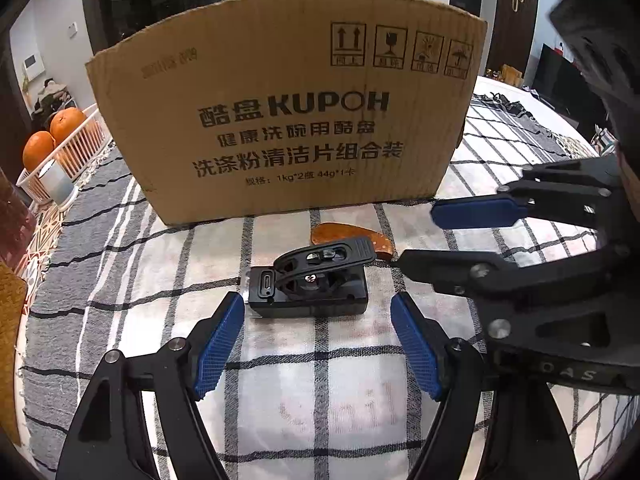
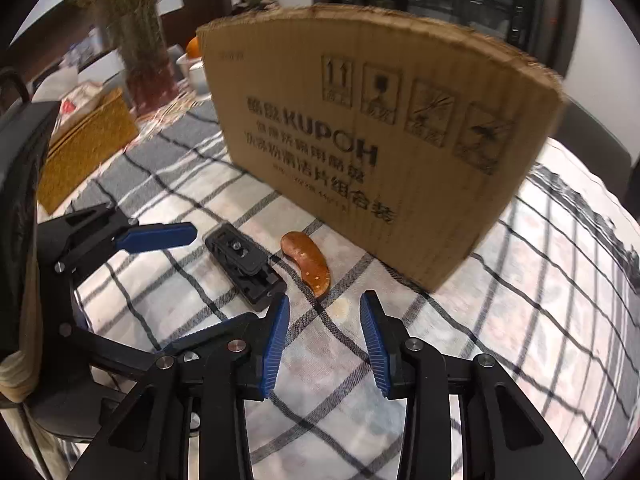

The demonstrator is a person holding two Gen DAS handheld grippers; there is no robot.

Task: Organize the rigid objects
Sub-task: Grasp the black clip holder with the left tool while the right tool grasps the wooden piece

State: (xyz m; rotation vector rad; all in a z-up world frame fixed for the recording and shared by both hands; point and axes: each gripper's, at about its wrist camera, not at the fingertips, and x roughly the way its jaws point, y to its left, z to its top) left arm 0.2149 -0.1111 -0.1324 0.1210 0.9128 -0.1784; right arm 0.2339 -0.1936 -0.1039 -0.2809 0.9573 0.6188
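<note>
A black clip-like device (image 1: 310, 284) with a port on its near end lies on the checked tablecloth (image 1: 280, 380). Behind it lies a brown curved wooden piece (image 1: 340, 232). My left gripper (image 1: 317, 300) is open, its blue pads on either side of the device's near end and apart from it. My right gripper (image 1: 418, 238) comes in from the right beside the wooden piece. In the right wrist view, the right gripper (image 2: 326, 300) is open with a narrow gap and nothing in it, just short of the wooden piece (image 2: 306, 262). The device (image 2: 244, 266) sits to its left, by the left gripper (image 2: 222, 276).
A tall KUPOH cardboard box (image 1: 288, 120) stands upright right behind both objects. A white basket (image 1: 76, 156) with oranges sits far left. A woven yellow box (image 2: 84, 148) and a vase of dried stems (image 2: 140, 40) stand at the left of the right wrist view.
</note>
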